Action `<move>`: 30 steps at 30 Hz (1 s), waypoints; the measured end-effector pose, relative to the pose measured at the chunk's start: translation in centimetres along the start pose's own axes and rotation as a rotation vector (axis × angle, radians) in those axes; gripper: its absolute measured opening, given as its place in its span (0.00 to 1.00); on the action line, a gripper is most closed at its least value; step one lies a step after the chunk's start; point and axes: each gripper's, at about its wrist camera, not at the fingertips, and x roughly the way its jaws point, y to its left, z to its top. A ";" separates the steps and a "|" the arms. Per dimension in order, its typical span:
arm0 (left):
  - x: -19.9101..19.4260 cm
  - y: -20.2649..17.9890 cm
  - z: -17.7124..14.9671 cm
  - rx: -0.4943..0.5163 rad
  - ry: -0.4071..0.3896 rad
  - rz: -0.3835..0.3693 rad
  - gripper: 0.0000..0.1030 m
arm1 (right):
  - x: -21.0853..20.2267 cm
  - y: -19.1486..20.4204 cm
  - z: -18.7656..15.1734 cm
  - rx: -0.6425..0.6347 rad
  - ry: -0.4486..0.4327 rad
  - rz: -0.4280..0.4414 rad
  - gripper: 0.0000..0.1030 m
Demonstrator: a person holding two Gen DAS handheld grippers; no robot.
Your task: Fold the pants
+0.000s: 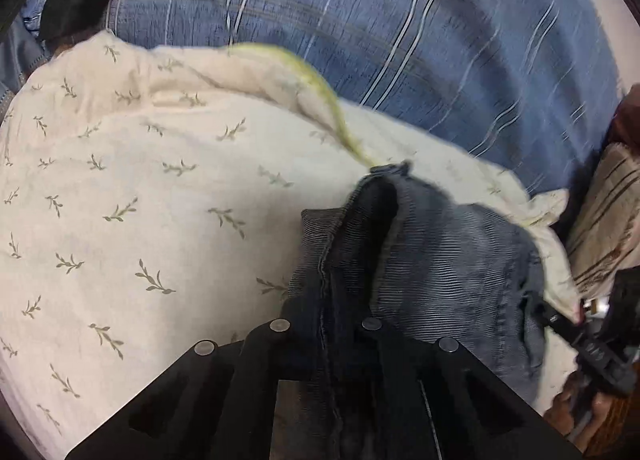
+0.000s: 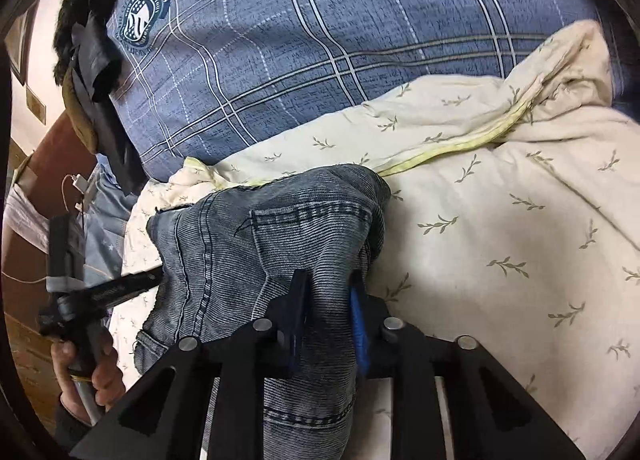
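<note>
Pants [image 2: 256, 244]: grey-blue corduroy, bunched and lifted over the leaf-print quilt [image 2: 500, 228] on the bed. Left gripper [image 1: 332, 324]: fingers clenched on a thick seam fold. Right gripper [image 2: 326, 300]: fingers grasping a gathered ridge of pants cloth. Risk: bulky folds may slip from either grip; uneven pull may twist the legs; dragging cloth may rumple the soft quilt.

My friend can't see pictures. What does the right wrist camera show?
The right gripper is pinching bunched blue jeans above a cream leaf-print blanket. A blue plaid cover lies behind, and the left gripper touches the jeans.
</note>
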 end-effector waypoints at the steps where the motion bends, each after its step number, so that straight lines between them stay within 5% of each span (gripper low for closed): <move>1: -0.6 0.0 0.0 -0.001 -0.004 -0.017 0.10 | -0.5 0.2 0.0 0.016 0.010 0.008 0.30; 4: -2.8 0.3 -1.1 -0.016 0.015 -0.049 0.33 | -3.0 1.4 -0.3 0.001 -0.013 0.012 0.67; 6: -4.3 0.8 -2.8 -0.050 0.000 -0.096 0.54 | -4.4 2.5 -1.2 -0.019 -0.023 -0.005 0.73; 7: -4.7 1.0 -3.4 -0.061 0.004 -0.107 0.55 | -4.6 3.0 -2.0 -0.026 -0.012 -0.036 0.73; 13: -3.2 -0.6 -5.3 0.000 0.059 -0.069 0.53 | -3.5 4.5 -5.2 -0.096 0.004 -0.132 0.68; 18: -3.0 -1.0 -6.0 0.012 0.043 -0.020 0.35 | -3.2 5.6 -5.6 -0.142 -0.013 -0.163 0.58; 30: -3.3 -2.7 -6.1 0.070 0.019 0.043 0.16 | -3.0 7.5 -6.0 -0.237 -0.052 -0.247 0.47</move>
